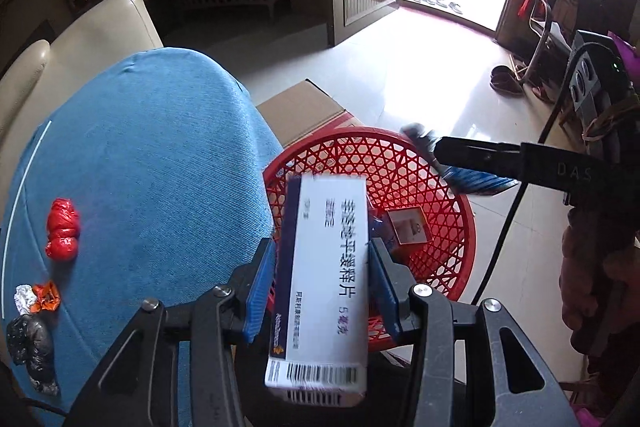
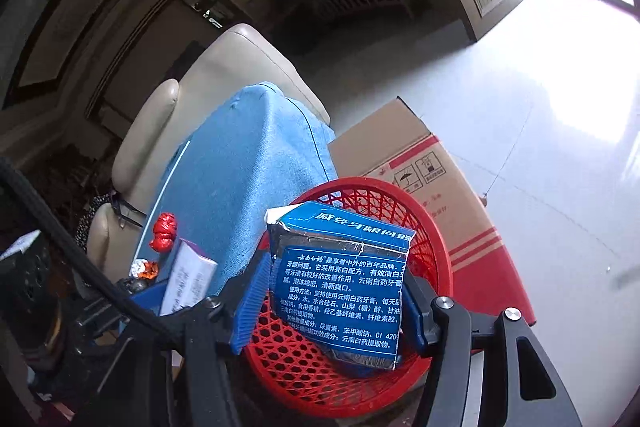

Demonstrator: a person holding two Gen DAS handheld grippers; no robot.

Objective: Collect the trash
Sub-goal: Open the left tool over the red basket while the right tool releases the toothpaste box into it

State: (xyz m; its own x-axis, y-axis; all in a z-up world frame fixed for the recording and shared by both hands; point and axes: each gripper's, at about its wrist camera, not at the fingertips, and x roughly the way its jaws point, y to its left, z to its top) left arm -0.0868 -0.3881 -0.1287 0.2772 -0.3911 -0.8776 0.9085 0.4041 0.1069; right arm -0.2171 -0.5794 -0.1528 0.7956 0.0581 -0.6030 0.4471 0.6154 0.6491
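Observation:
My left gripper (image 1: 322,259) is shut on a white medicine box (image 1: 326,267) with a dark blue edge, held over the near rim of the red mesh basket (image 1: 448,199). A small orange carton (image 1: 410,231) lies inside the basket. My right gripper (image 2: 332,291) is shut on a torn blue toothpaste box (image 2: 340,287), held over the same basket (image 2: 432,251). A red crumpled bag (image 1: 62,235), an orange and silver wrapper (image 1: 38,297) and a black bag (image 1: 32,347) lie on the blue cloth (image 1: 152,167).
The basket stands on a cardboard box (image 2: 440,179) beside the blue-covered table. A cream sofa (image 1: 80,39) is behind the table. Tiled floor (image 1: 420,67) leads to an open doorway. A chair and clutter (image 1: 560,39) stand at the right.

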